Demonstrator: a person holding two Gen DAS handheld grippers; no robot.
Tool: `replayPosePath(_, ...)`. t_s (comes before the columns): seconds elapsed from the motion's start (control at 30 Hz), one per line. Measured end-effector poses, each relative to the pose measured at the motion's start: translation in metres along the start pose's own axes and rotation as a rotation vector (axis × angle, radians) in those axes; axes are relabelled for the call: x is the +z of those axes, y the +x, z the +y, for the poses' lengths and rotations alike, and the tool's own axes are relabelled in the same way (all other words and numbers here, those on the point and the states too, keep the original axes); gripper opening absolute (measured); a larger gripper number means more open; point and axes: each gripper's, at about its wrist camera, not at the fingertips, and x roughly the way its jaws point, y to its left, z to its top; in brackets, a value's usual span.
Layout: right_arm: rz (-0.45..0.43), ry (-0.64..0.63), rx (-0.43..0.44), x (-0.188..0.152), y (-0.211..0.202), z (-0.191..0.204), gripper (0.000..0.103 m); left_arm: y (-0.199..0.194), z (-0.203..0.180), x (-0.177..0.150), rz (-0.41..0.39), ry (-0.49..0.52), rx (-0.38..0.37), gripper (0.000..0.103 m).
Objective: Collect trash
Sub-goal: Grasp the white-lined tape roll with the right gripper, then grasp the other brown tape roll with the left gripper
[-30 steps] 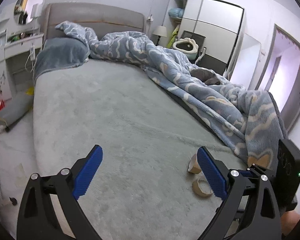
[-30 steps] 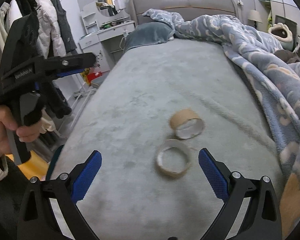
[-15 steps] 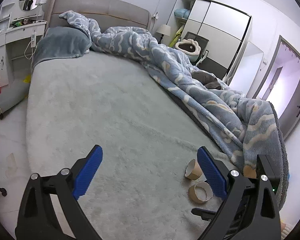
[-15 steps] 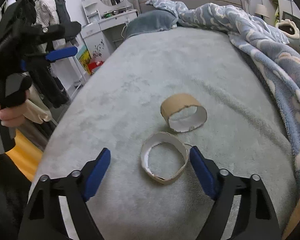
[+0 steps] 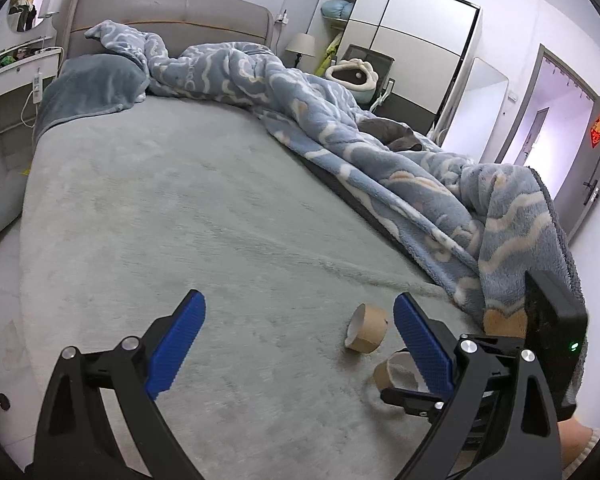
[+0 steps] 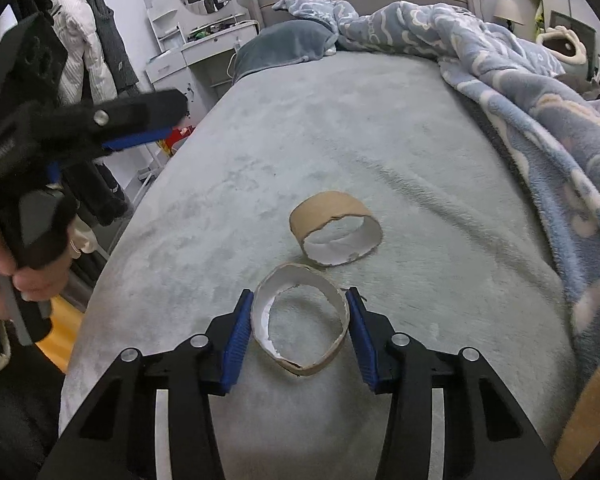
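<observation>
At lower centre, the right gripper (image 6: 300,326) was closing on the near ring (image 6: 300,320); the left gripper (image 5: 296,336) stood apart.

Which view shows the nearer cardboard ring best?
The right wrist view: the nearer ring lies whole and central between the closing right gripper pads, which sit at its sides. In the left wrist view, that ring is small and partly hidden behind the left gripper's finger.

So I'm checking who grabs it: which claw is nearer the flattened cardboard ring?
Right. The right claw is closing with the ring between its fingers; the left claw hangs open off to its side, ring beyond its right finger.
</observation>
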Motion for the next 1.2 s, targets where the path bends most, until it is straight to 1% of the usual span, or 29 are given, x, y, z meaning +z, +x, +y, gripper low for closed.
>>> replayPosePath(0.07,-0.013,0.019,0.007,-0.001,-0.009,-0.005,0.047,0.006,-0.001,-0.001,0.008,-0.018,-0.014,0.096)
replayPosePath(0.17,-0.048,0.053,0.039,-0.001,-0.027,-0.013,0.047,0.018,-0.002,-0.005,0.03,-0.059,-0.036,0.096)
replayPosePath(0.27,-0.081,0.063,0.055,0.0,-0.044,-0.017,0.047,0.031,-0.011,-0.01,0.047,-0.025,-0.015,0.093)
replayPosePath(0.3,-0.088,0.063,0.058,0.0,-0.048,-0.017,0.047,0.033,-0.013,-0.011,0.05,-0.02,-0.014,0.091)
replayPosePath(0.37,-0.094,0.059,0.066,-0.001,-0.056,-0.017,0.047,0.039,-0.019,-0.014,0.055,-0.006,-0.016,0.089)
replayPosePath(0.57,-0.09,0.033,0.099,-0.007,-0.07,-0.014,0.047,0.054,-0.035,-0.022,0.087,0.042,-0.043,0.085)
replayPosePath(0.7,-0.081,0.036,0.122,-0.012,-0.074,-0.014,0.047,0.066,-0.039,-0.026,0.098,0.059,-0.035,0.083)
replayPosePath(0.83,-0.067,0.024,0.13,-0.017,-0.075,-0.012,0.047,0.076,-0.043,-0.029,0.103,0.071,-0.035,0.077)
replayPosePath(0.93,-0.064,0.029,0.143,-0.021,-0.078,-0.012,0.047,0.084,-0.049,-0.03,0.11,0.097,-0.033,0.073)
replayPosePath(1.07,-0.067,0.043,0.164,-0.024,-0.081,-0.014,0.047,0.094,-0.059,-0.033,0.125,0.145,-0.023,0.07)
replayPosePath(1.13,-0.068,0.043,0.17,-0.025,-0.082,-0.014,0.047,0.1,-0.062,-0.034,0.134,0.161,-0.019,0.066)
replayPosePath(1.2,-0.068,0.042,0.175,-0.026,-0.083,-0.014,0.047,0.105,-0.065,-0.035,0.136,0.168,-0.01,0.066)
